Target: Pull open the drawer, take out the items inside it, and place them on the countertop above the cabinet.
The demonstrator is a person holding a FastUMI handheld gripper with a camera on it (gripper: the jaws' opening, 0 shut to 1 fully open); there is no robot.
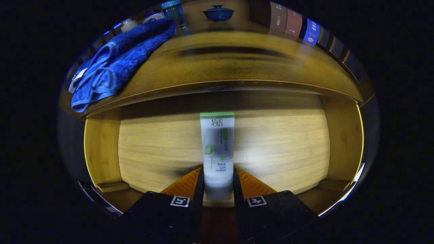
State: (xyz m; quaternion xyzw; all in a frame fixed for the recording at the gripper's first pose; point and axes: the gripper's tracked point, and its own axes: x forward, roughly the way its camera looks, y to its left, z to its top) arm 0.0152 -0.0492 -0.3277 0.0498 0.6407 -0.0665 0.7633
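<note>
At ten o'clock a blue towel (115, 64) lies bunched on the table (237, 67) above the cabinet, one corner hanging over its front edge; it is not in the way of the drawer. Behind it, near eleven o'clock, stands a clear bottle (174, 13), and at twelve o'clock a small dark lidded bowl (218, 13) sits farther back. A row of book spines (295, 23) fills the one o'clock side.

Below the table edge the drawer (101, 149) stands pulled open, its pale wooden floor bare apart from a white tube (217, 149) with a green end. The tube lies lengthwise, green end pointing away toward twelve o'clock, cap end toward six o'clock, which lets it be taken along its narrow width.

The tool (218, 184) is closed down to the tube's width, both fingers pressing on the lower part of the tube from nine and three o'clock. It points forward and tilts down into the drawer, centred on the tube. Judging from this, the tube is gripped but not yet lifted onto the table.
</note>
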